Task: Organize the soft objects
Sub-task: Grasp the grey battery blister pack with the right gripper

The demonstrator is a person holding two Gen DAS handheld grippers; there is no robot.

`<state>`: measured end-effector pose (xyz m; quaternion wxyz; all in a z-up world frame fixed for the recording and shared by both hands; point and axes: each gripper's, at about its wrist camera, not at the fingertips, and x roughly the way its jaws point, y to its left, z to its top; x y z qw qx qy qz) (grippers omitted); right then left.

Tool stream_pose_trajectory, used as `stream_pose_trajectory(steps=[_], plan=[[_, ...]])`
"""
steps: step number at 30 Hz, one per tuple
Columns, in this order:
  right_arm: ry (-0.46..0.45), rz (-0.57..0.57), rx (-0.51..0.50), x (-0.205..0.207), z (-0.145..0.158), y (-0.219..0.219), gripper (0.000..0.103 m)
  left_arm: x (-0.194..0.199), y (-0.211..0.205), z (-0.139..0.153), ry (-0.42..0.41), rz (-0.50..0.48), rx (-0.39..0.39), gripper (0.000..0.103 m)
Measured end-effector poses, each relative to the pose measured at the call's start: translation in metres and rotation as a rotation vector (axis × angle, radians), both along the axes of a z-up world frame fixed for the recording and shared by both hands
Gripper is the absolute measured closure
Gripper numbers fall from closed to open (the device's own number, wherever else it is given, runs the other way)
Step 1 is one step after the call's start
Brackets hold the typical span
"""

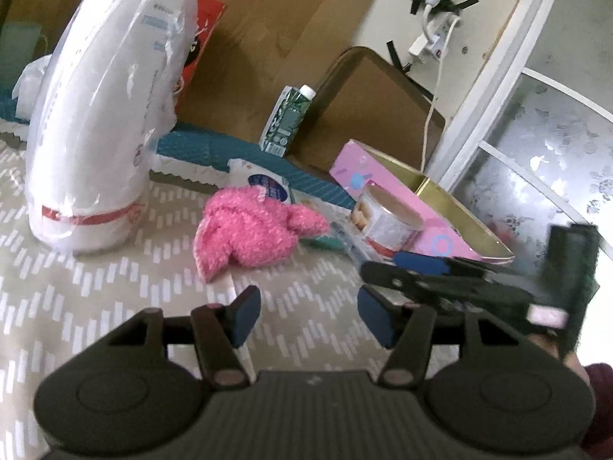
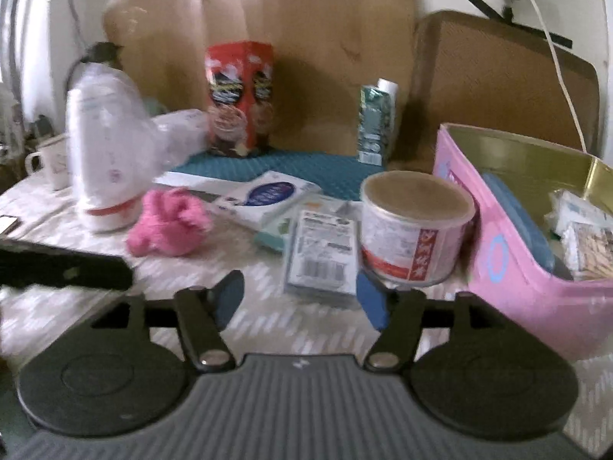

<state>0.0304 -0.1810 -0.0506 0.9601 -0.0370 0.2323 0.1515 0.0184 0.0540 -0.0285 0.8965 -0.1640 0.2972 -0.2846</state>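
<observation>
A fluffy pink cloth [image 1: 253, 230] lies crumpled on the patterned table cover, ahead of my left gripper [image 1: 310, 316], which is open and empty a short way in front of it. It also shows in the right wrist view [image 2: 168, 226], to the left. My right gripper [image 2: 300, 299] is open and empty, just short of a flat plastic packet [image 2: 320, 257] and a round tin [image 2: 415, 226]. A pink box [image 2: 509, 245] with a gold inside stands open at the right and holds several packets. The right gripper also shows in the left wrist view [image 1: 387, 268].
A tall white bag of stacked cups [image 1: 103, 115] stands at the left. A white tissue pack [image 2: 268, 195], a green carton [image 2: 375, 122], a red box [image 2: 239, 96] and a teal mat [image 2: 306, 168] sit behind. A mug [image 2: 49, 161] is far left.
</observation>
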Motion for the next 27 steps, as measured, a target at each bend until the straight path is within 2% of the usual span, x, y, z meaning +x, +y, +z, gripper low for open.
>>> stream_pose_trajectory(steps=[3,5,8,11,16,19,20,23,27], plan=[[0.068,-0.007,0.035,0.019,-0.003,-0.003,0.035,0.0,-0.003,0.0,-0.01,0.0,0.0,0.043],[0.092,0.006,0.065,0.023,-0.006,-0.005,0.043,0.0,-0.003,0.0,-0.003,0.003,-0.005,0.043],[0.093,0.044,0.078,0.01,-0.006,-0.008,0.044,0.002,0.001,-0.002,0.014,0.006,-0.023,0.043],[0.07,0.097,0.016,-0.015,-0.009,-0.012,0.044,0.004,0.002,-0.003,0.031,0.007,-0.029,0.042],[0.038,0.365,-0.084,-0.069,-0.016,-0.02,0.043,0.005,-0.001,-0.003,0.029,-0.002,-0.022,0.04],[-0.027,0.525,-0.145,-0.091,-0.018,-0.005,0.044,0.003,-0.003,-0.002,0.017,0.014,-0.006,0.04],[-0.065,0.542,-0.169,-0.093,-0.018,0.001,0.042,0.002,-0.003,-0.002,0.015,0.023,-0.001,0.04],[-0.162,0.481,-0.254,-0.089,-0.021,0.017,0.034,0.001,0.0,-0.003,0.026,0.051,0.003,0.04],[-0.147,0.41,-0.194,-0.074,-0.015,0.006,0.033,0.005,0.006,-0.005,0.051,0.063,-0.026,0.04]])
